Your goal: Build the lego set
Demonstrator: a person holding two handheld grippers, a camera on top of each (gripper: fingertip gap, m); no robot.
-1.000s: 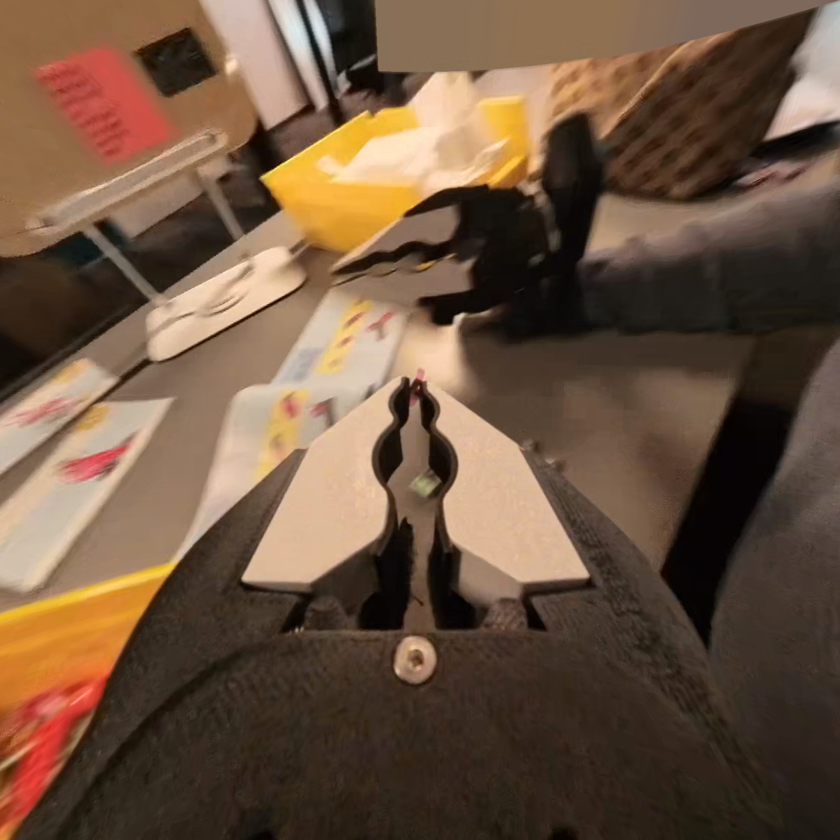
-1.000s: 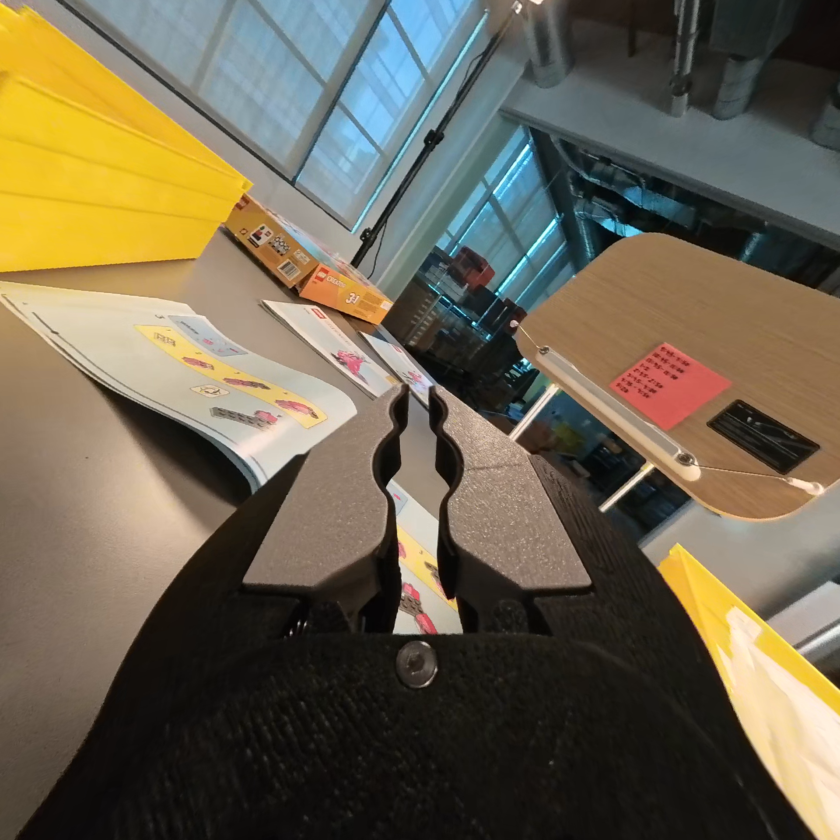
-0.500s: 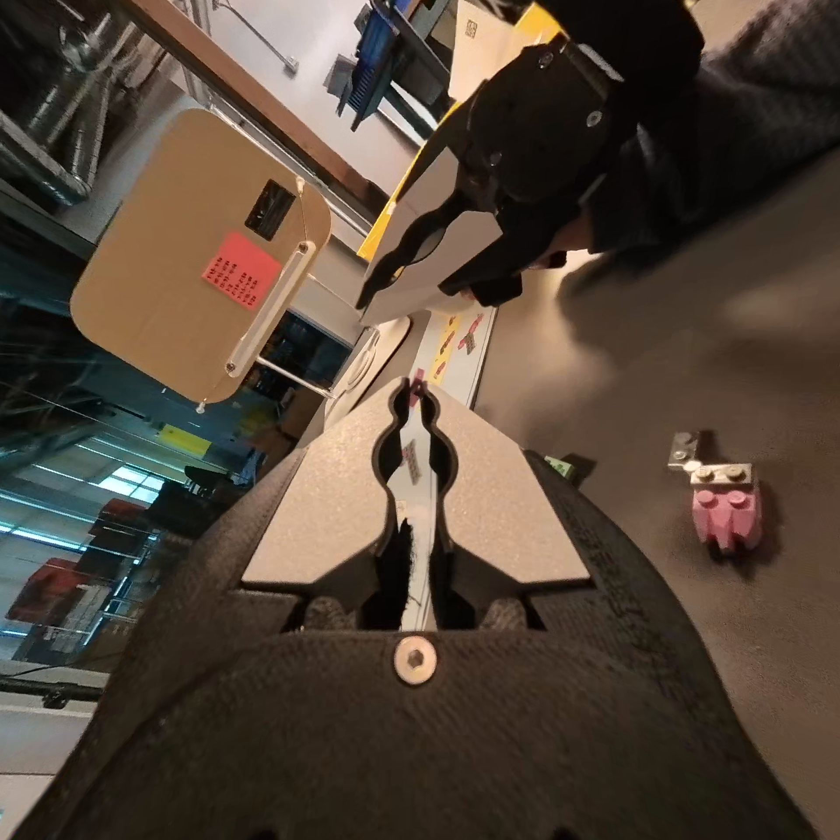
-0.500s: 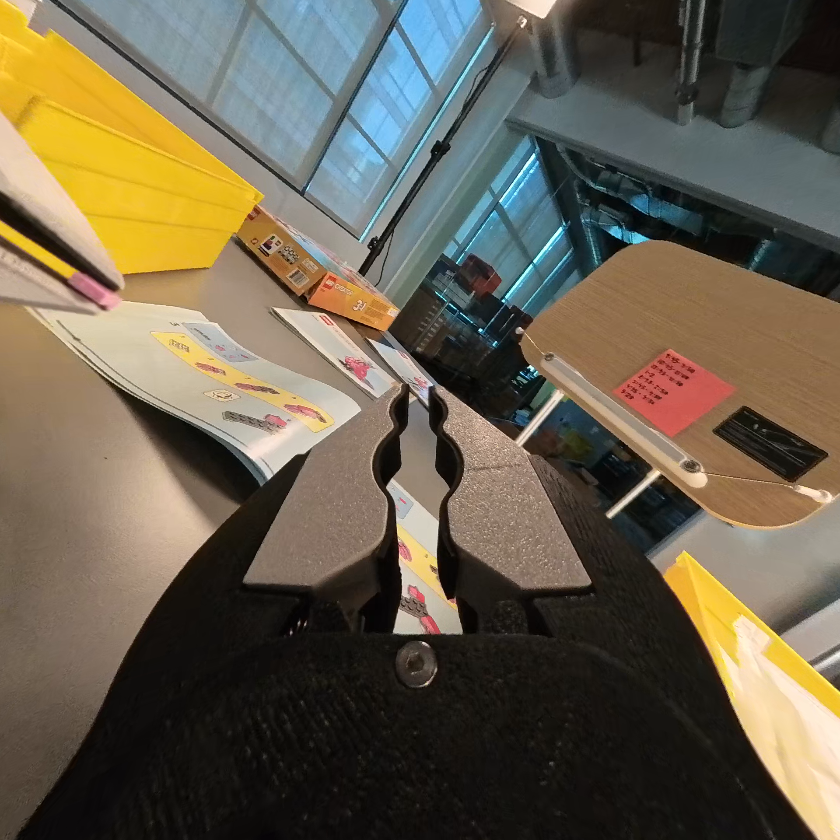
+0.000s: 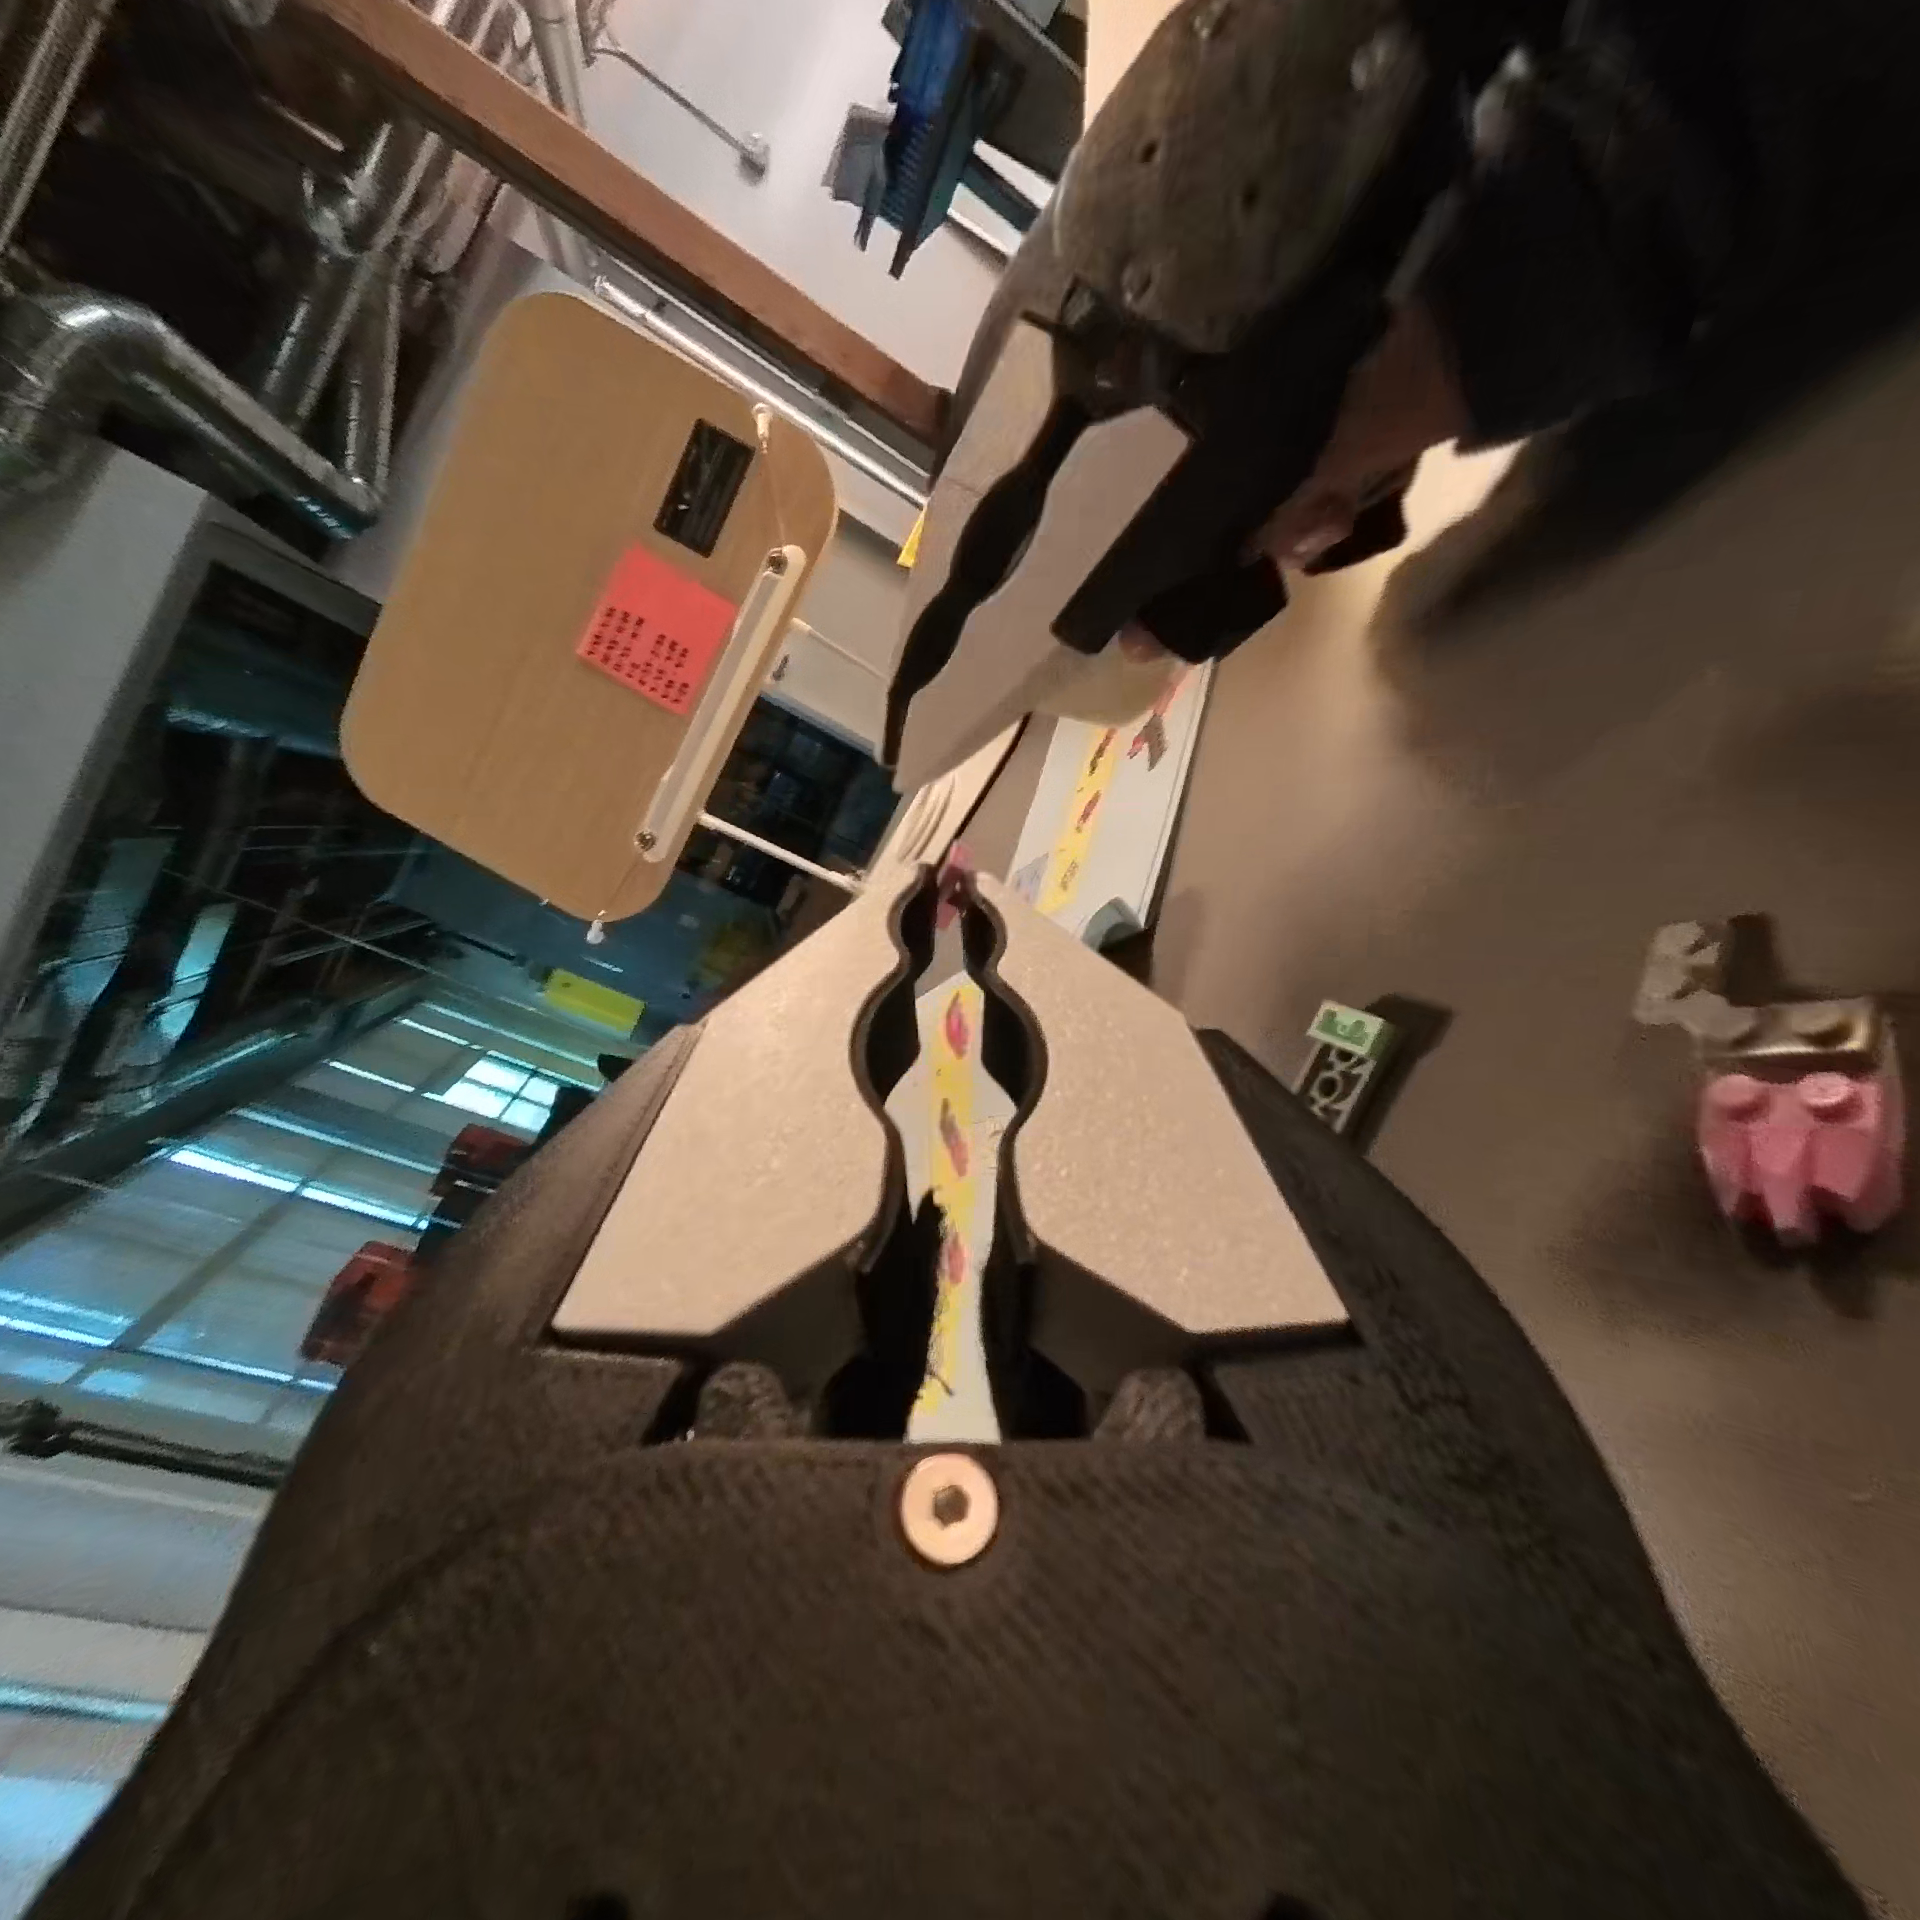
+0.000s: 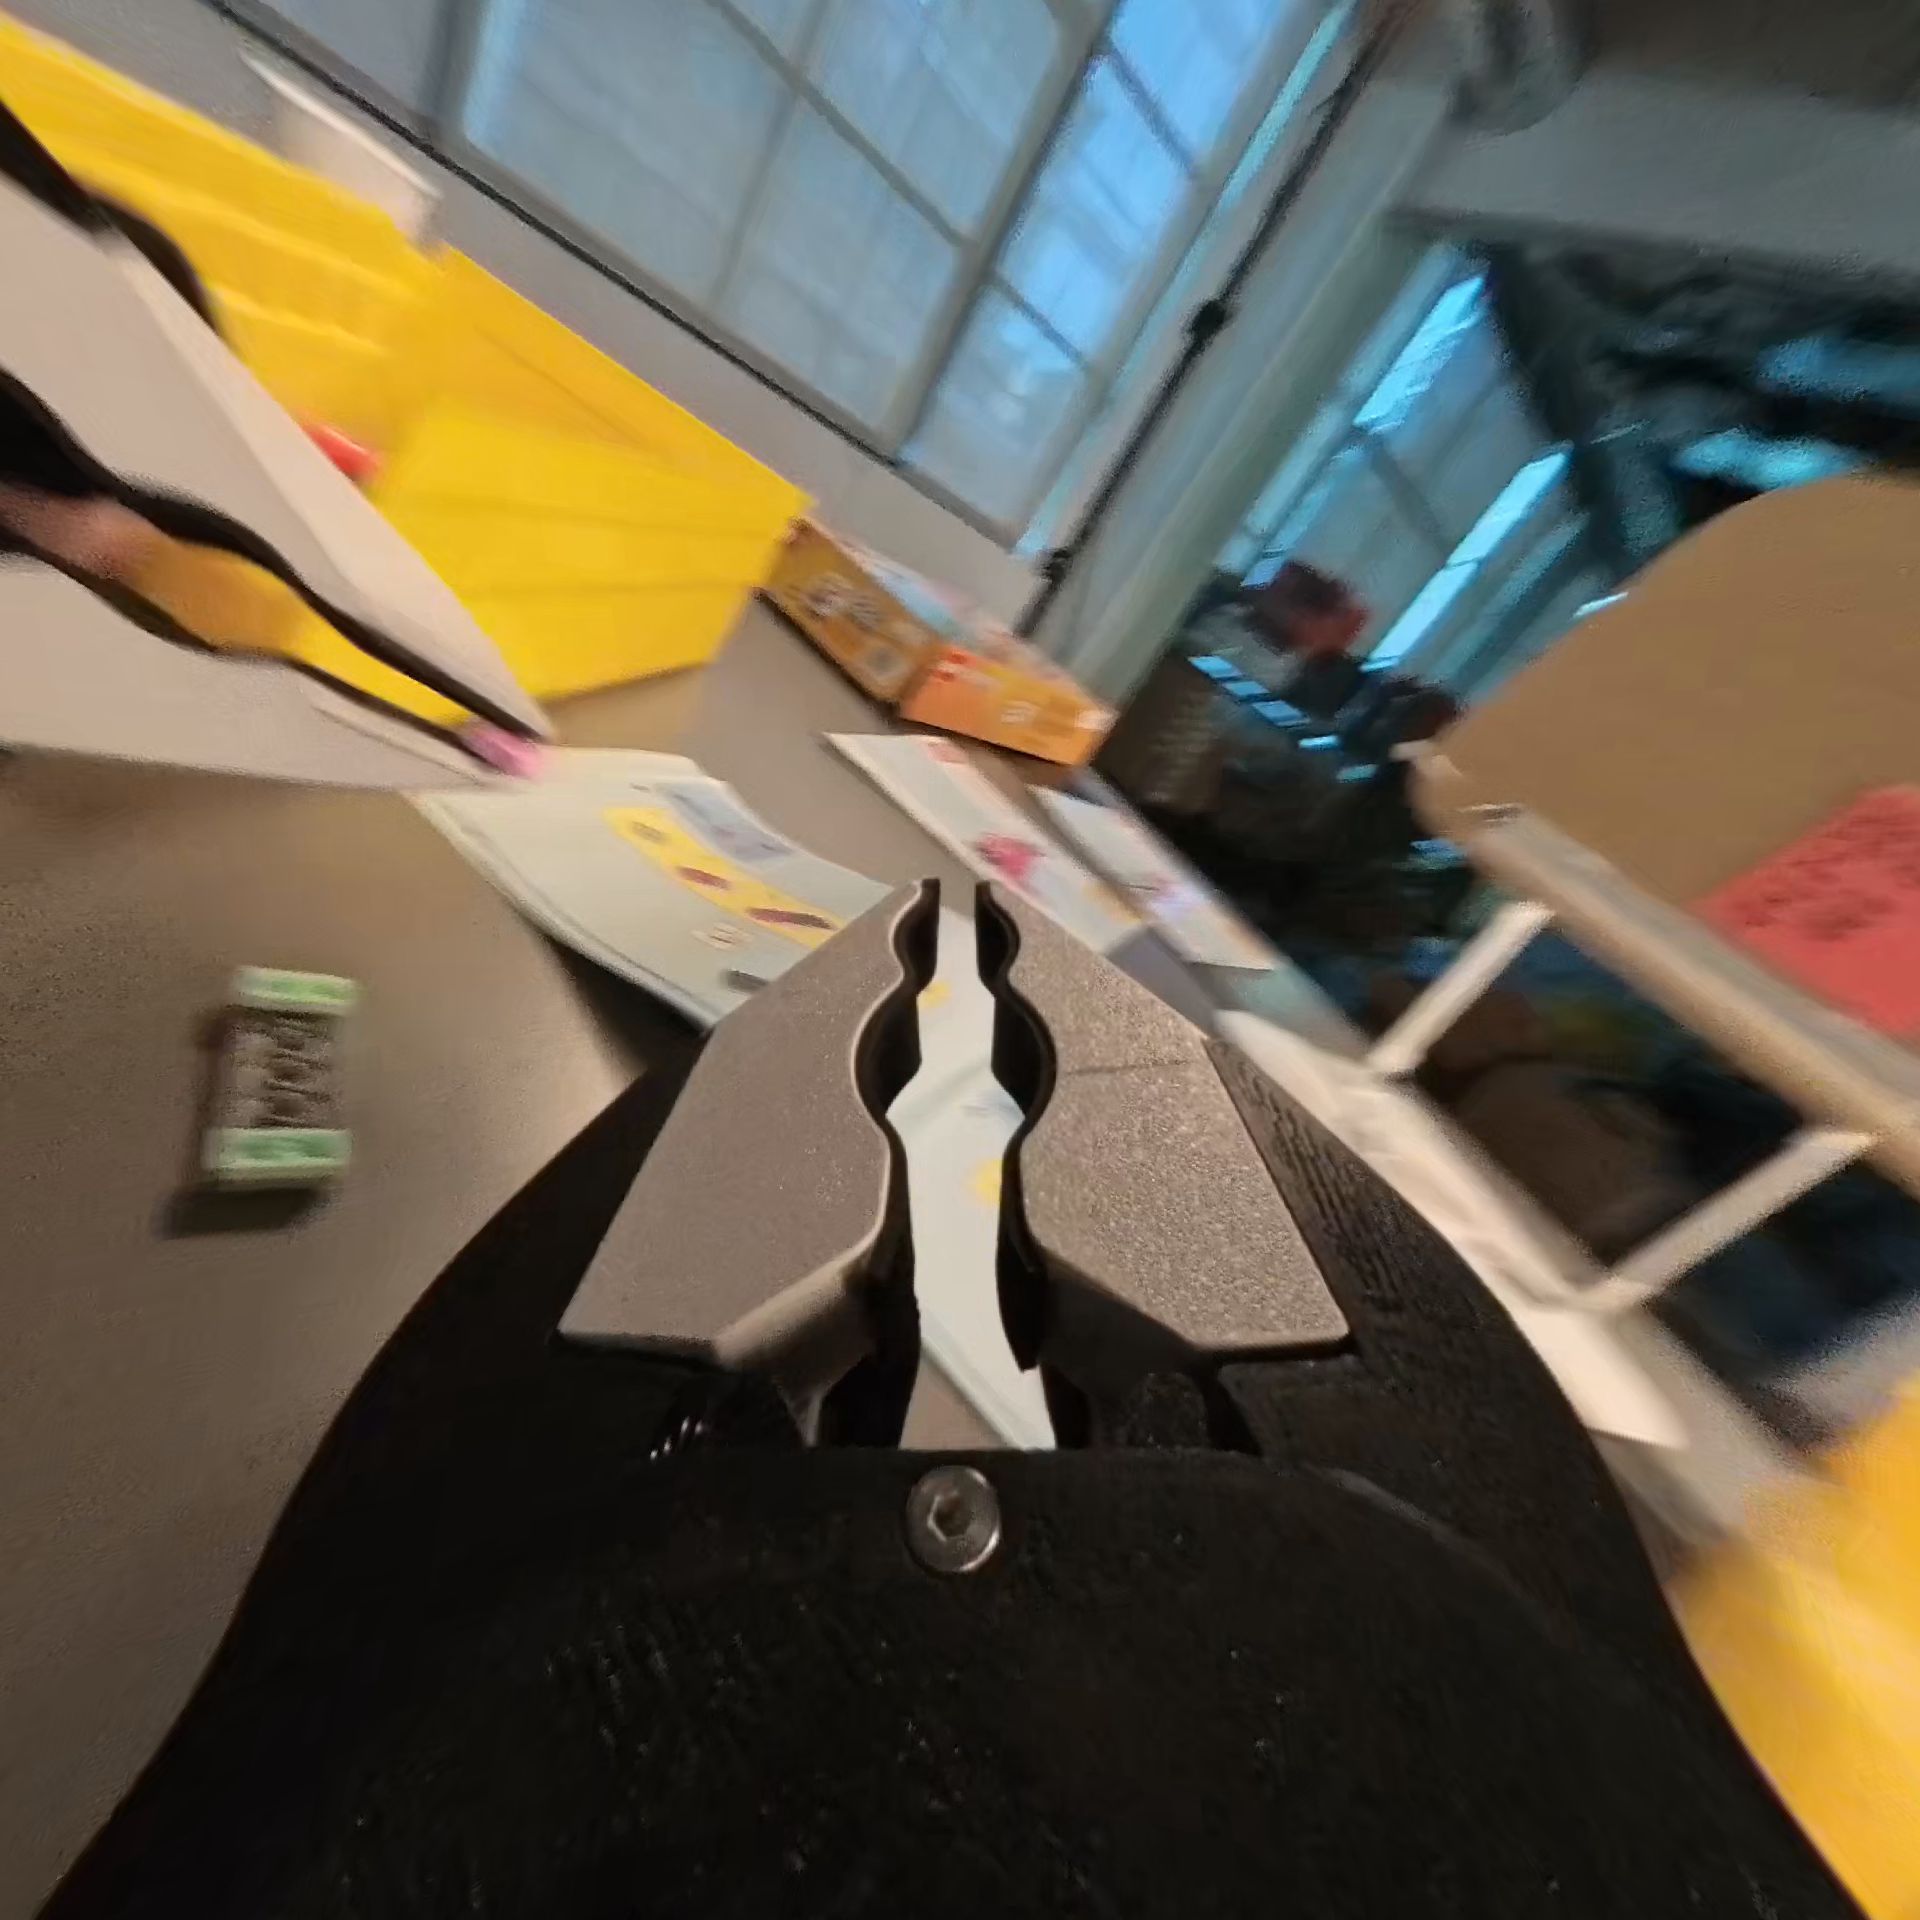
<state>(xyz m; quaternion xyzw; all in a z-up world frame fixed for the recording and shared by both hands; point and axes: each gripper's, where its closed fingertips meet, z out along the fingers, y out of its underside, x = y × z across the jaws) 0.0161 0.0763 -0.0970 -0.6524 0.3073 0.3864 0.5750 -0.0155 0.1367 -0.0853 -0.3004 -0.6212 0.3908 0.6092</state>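
Left tongs (image 5: pixel 951 891), matte, wavy-edged, pinched on a small flat pink piece (image 5: pixel 953 883) above the smooth grey bench (image 5: pixel 1558 831); right tongs (image 6: pixel 957 900) narrowly parted, bare, over a glossy booklet (image 6: pixel 644 862) there.

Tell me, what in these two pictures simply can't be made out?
- Left wrist view: the small pink piece pinched at the left gripper tips is mostly covered by the fingers, so its shape is unclear.
- Left wrist view: the pink brick cluster is blurred by motion, and the grey parts on top of it are indistinct.
- Right wrist view: the green-and-black piece is smeared, so its pattern is lost.
- Right wrist view: the inside of the yellow bin is hidden by its own wall.
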